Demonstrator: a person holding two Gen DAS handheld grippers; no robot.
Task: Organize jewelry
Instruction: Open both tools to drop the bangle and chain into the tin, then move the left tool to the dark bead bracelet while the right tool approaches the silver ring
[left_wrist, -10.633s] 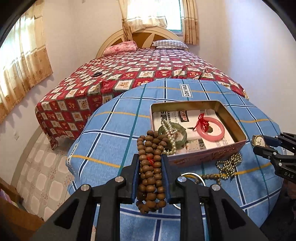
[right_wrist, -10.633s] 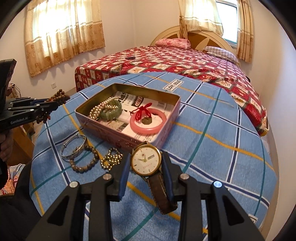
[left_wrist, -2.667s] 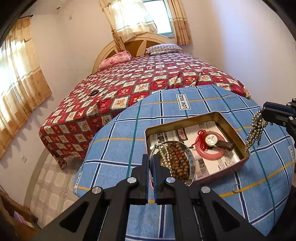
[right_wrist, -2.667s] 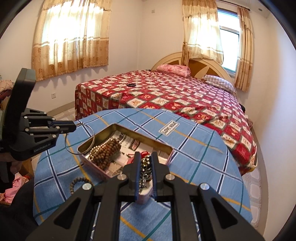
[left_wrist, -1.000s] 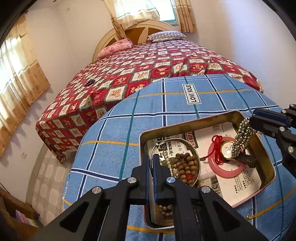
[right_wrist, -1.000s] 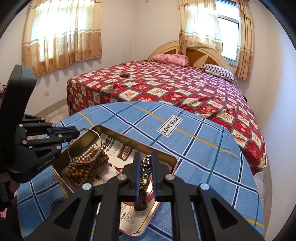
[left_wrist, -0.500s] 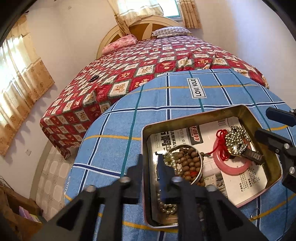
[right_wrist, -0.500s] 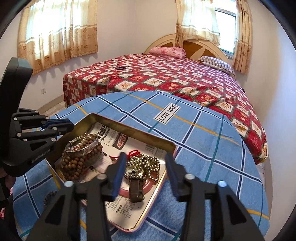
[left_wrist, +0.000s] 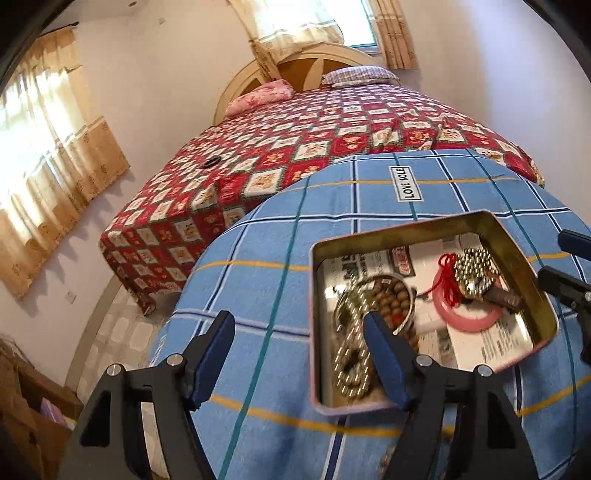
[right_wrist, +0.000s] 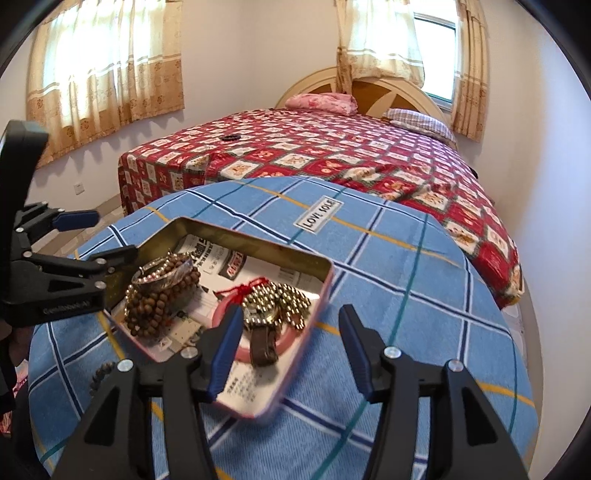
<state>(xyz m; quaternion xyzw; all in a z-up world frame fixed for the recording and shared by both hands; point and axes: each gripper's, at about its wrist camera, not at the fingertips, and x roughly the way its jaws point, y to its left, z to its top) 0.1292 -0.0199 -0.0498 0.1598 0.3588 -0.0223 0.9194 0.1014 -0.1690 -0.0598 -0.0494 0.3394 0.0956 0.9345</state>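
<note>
Both tongs are spread wide and gripping nothing – left tongs (left_wrist: 299, 354) at the tin's (right_wrist: 325, 282) 9 o'clock edge, right tongs (right_wrist: 290, 343) near its 5 o'clock corner. Inside the tin on the table (right_wrist: 424, 295), the wooden beads (right_wrist: 155, 299) and bangle (right_wrist: 162, 271) sit at 9 o'clock. The watch (right_wrist: 262, 321), gold bead chain (right_wrist: 286, 297) and pink ring (left_wrist: 469, 319) pile up at 3 o'clock.

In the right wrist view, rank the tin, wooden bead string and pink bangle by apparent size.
1. Tin.
2. Wooden bead string.
3. Pink bangle, partly covered, so its rank against the beads is unsure.
</note>
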